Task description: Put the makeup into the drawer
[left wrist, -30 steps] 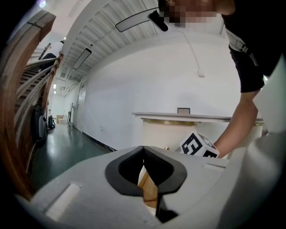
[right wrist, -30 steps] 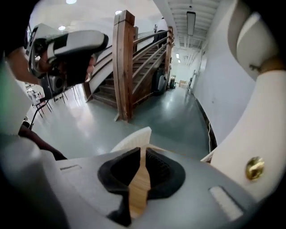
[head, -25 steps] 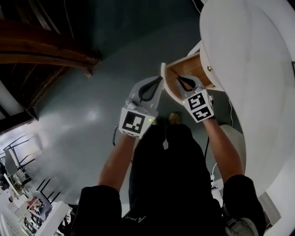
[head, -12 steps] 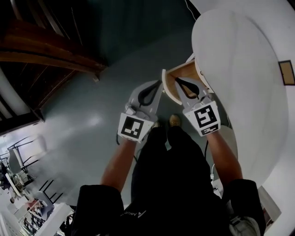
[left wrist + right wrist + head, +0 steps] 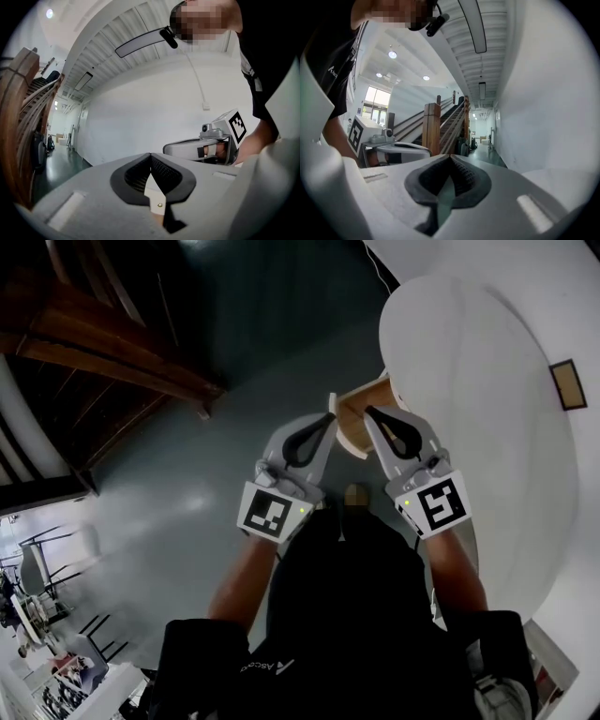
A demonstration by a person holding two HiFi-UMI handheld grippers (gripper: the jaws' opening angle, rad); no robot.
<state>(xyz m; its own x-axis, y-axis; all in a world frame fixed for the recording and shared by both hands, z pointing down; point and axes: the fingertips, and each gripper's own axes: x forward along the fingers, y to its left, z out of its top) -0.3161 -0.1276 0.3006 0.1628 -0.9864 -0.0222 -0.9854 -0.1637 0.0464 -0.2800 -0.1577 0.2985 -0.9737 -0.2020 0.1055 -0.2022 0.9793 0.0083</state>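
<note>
No makeup shows in any view. A wooden drawer (image 5: 359,401) with a white front sticks out from under the round white table (image 5: 469,399). My left gripper (image 5: 329,418) is shut and empty, its tips just left of the drawer front. My right gripper (image 5: 367,412) is also shut and empty, its tips at the drawer's near edge. In the left gripper view the jaws (image 5: 150,157) meet with nothing between them, and the right gripper (image 5: 206,144) shows beside them. The right gripper view shows its jaws (image 5: 451,157) closed, with the left gripper (image 5: 396,147) at the left.
A wooden staircase (image 5: 112,352) runs along the upper left over a grey floor (image 5: 187,474). A small brown-framed item (image 5: 567,382) lies on the table at the right. The person's legs and shoes fill the space below the grippers.
The right gripper has drawn back out of the drawer toward the person. The left gripper moved back slightly too. Less of the drawer now shows from under the table.
</note>
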